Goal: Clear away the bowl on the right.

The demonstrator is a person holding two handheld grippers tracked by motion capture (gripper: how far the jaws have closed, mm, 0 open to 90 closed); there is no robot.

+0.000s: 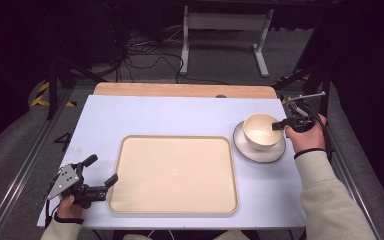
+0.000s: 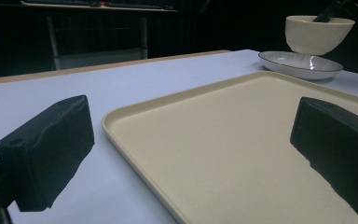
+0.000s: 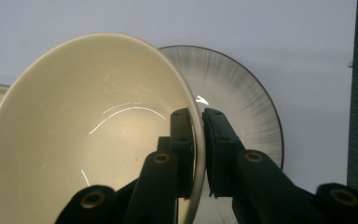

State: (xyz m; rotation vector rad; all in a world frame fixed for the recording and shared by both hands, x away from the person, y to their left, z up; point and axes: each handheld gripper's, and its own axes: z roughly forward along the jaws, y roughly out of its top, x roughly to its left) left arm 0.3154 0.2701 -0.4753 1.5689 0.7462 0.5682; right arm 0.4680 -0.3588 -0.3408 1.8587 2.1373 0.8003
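Observation:
A cream bowl (image 1: 261, 131) hangs just above a grey-rimmed white plate (image 1: 247, 150) at the table's right; in the left gripper view the bowl (image 2: 318, 33) floats clear of the plate (image 2: 284, 64). My right gripper (image 1: 281, 124) is shut on the bowl's right rim, one jaw inside and one outside the wall (image 3: 196, 149). The bowl (image 3: 84, 135) is empty and the plate (image 3: 242, 98) lies beneath it. My left gripper (image 1: 101, 171) stands open at the table's front left, beside the beige tray (image 1: 130, 200), nothing between its fingers (image 2: 46, 149).
The large beige tray (image 2: 135, 140) lies empty in the middle of the white table (image 1: 130, 115). A wooden strip (image 1: 180, 90) runs along the far edge. Metal frame rails flank both sides, and cables and a stand sit on the floor behind.

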